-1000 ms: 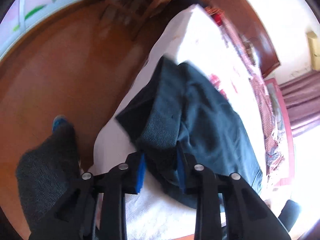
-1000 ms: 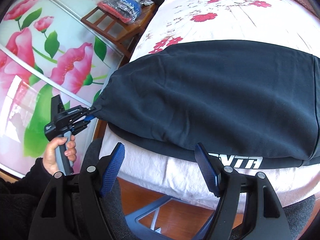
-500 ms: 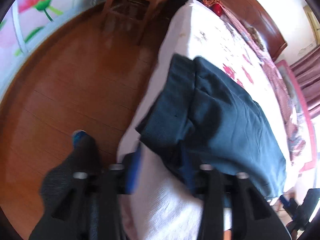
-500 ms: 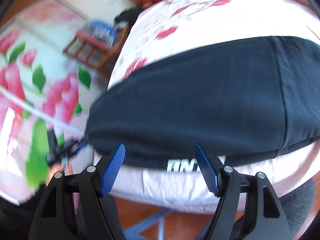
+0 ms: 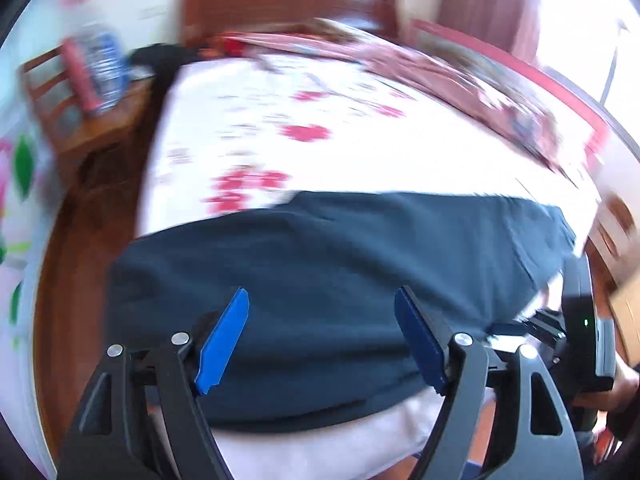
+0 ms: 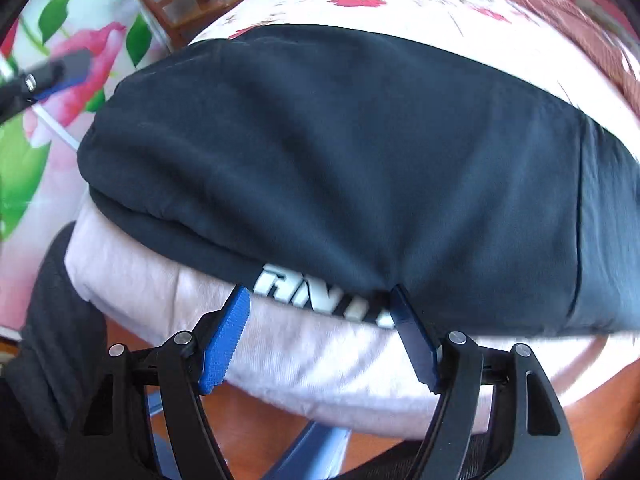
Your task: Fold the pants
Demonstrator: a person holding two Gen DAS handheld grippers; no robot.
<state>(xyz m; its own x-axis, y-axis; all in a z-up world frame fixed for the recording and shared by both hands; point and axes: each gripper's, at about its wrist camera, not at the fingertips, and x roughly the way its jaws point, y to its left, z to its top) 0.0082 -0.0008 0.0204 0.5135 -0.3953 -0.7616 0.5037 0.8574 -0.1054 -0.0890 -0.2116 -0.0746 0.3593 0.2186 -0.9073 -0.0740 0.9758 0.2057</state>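
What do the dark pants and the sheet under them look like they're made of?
The pants look like matte knit jersey or fleece: soft rounded folds, no sheen. The sheet looks like a fuzzy cotton or flannel weave, pale with a red flower print; I can't be sure.

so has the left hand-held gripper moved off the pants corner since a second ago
Yes. The left hand-held gripper has just opened, released the pants and swung away from the corner by the wooden chair.

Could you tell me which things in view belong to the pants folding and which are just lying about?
Belongs to the job:
dark pants
left gripper, open above them
right gripper, open at their near edge
bed under them

Just lying about:
wooden stand
bagged bundle on it
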